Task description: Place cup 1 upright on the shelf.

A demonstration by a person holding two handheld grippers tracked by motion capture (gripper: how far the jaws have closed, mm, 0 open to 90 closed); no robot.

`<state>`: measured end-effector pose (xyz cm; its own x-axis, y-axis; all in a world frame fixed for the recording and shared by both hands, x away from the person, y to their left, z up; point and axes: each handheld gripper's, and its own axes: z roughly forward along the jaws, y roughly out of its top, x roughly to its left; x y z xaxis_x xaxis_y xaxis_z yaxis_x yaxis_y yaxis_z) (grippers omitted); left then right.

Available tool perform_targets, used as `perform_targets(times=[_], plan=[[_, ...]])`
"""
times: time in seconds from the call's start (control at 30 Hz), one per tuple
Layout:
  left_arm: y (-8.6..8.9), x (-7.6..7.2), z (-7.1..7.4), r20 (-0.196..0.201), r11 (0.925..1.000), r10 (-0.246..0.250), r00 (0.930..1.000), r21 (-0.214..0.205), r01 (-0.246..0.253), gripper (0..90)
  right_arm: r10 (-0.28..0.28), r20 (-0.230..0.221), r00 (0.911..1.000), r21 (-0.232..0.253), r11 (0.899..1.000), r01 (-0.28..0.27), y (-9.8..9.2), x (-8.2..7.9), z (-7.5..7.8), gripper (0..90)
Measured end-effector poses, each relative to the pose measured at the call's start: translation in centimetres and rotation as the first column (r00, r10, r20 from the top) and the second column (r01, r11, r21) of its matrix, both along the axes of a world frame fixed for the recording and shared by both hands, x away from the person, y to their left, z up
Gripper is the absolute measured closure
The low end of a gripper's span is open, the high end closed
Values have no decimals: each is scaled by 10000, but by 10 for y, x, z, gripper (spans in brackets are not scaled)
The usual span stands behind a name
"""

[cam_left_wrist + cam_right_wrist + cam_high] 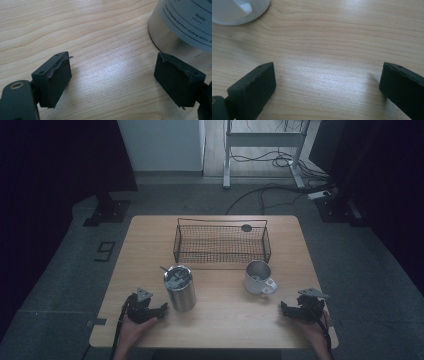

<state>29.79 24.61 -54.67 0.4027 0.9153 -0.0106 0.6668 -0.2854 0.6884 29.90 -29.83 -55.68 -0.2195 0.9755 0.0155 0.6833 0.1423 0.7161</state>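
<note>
A steel tumbler (pixel 180 288) with a lid and a straw stands left of the table's middle; its printed wall (pixel 185 22) rises at the upper right of the left gripper view. My left gripper (pixel 161 310) rests on the wood just left of the tumbler. Its jaws stand apart (pixel 112 75) with bare table between them. A white mug (pixel 258 277) sits right of the middle, handle towards the front right; its base (pixel 239 10) lies at the top left of the right gripper view. My right gripper (pixel 286 309) lies near the front right corner, open (pixel 328 82) over bare wood.
A black wire basket (pixel 221 242) stands at the back middle of the wooden table (pixel 220 320), with a small dark round thing (pixel 246 227) by its far rim. Cables and a desk frame lie on the floor beyond. Dark curtains flank the table.
</note>
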Motion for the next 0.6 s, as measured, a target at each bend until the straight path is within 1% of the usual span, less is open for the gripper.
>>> perform_targets(times=[0.6], plan=[[0, -1, 0, -15, 10000, 14, 10000, -57, -14, 143, -14, 21, 10000, 3, 10000, 14, 0, 1, 0, 9]])
